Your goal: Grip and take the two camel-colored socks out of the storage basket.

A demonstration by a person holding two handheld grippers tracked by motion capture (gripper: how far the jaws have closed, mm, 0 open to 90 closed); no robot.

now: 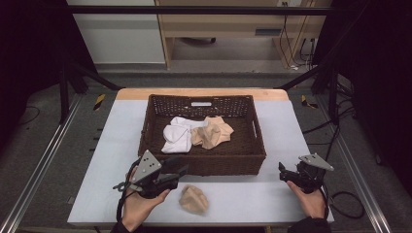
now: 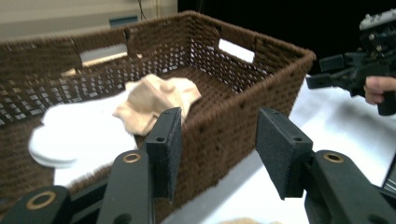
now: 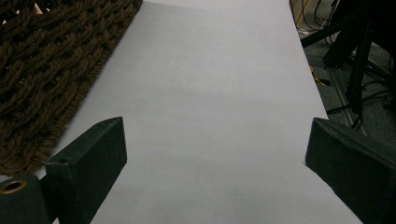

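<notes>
A brown wicker basket stands on the white table top. Inside it lie white socks and a crumpled beige sock; both also appear in the left gripper view, white socks and beige sock. Another beige sock lies on the table in front of the basket. My left gripper hovers just left of that sock, by the basket's front wall, open with nothing between the jaws. My right gripper is open and empty at the front right.
The basket's corner lies to the left of my right gripper, with bare table beyond it. Black frame poles and cables stand on the floor off the right table edge. A wooden cabinet stands behind the table.
</notes>
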